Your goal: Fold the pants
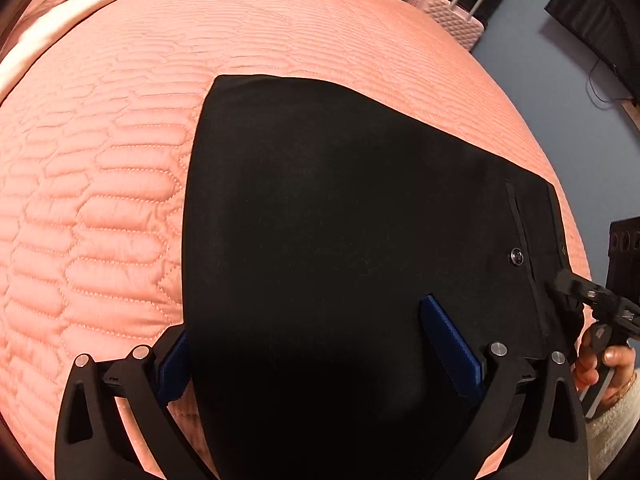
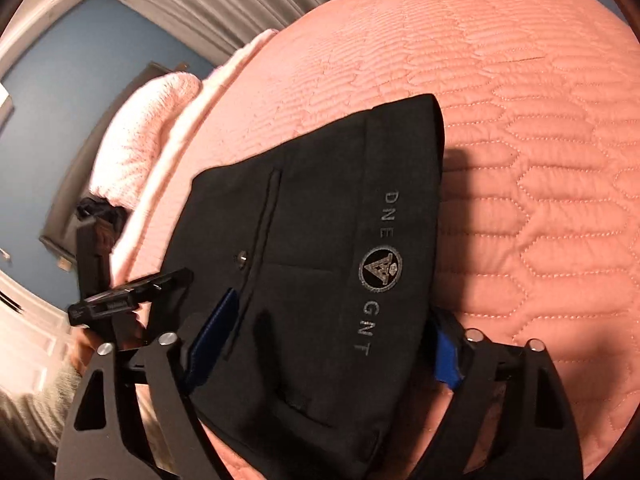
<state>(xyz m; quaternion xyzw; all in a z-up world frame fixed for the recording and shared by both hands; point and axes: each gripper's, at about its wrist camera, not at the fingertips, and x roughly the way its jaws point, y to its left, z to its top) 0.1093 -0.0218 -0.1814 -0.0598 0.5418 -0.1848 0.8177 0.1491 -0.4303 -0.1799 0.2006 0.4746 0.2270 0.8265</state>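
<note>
Pants (image 1: 340, 240) lie partly folded on the pink quilt (image 1: 100, 200), and we straddle them with both tongs.

We see the black cloth run forward from the left gripper (image 1: 316, 344), its long axis pointing away across the bed; the waistband end with the printed logo (image 2: 382, 270) sits under the right gripper (image 2: 332, 344). Each pair of fingers is spread wide with cloth passing between, one blue pad above and one below; neither has closed on it. Both hands are equally near, held low over the near edge, so we judge a pinch comes next.
</note>
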